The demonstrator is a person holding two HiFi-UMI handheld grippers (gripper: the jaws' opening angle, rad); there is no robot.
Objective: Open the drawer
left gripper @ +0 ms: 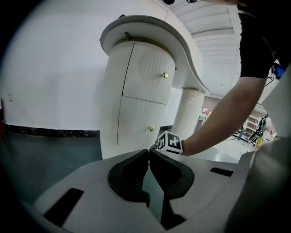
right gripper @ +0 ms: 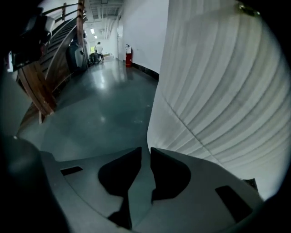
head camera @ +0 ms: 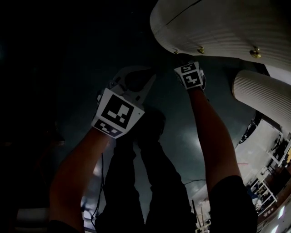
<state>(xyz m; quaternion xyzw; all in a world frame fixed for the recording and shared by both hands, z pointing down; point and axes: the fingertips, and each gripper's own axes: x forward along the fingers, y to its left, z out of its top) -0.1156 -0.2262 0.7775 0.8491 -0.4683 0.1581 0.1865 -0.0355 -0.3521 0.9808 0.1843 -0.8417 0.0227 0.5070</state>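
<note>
A white ribbed cabinet [left gripper: 136, 91] with a rounded front stands against the wall. Small gold knobs mark its upper drawer [left gripper: 164, 75] and lower drawer [left gripper: 151, 129]. In the head view the knobs [head camera: 200, 49] show under the cabinet's top edge. My right gripper [right gripper: 145, 151] is shut and holds nothing. It hangs close in front of the ribbed wall [right gripper: 213, 91], low beside the lower knob, and one knob [right gripper: 248, 8] sits far above it. Its marker cube [left gripper: 170, 142] shows near the cabinet's foot. My left gripper [left gripper: 149, 151] is shut and empty, held back from the cabinet.
A second ribbed column [head camera: 261, 98] stands to the right of the cabinet. The person's legs [head camera: 136, 182] are below on the dark glossy floor. A corridor with a wooden stair rail [right gripper: 41, 86] and a red extinguisher [right gripper: 128, 57] runs off to the left.
</note>
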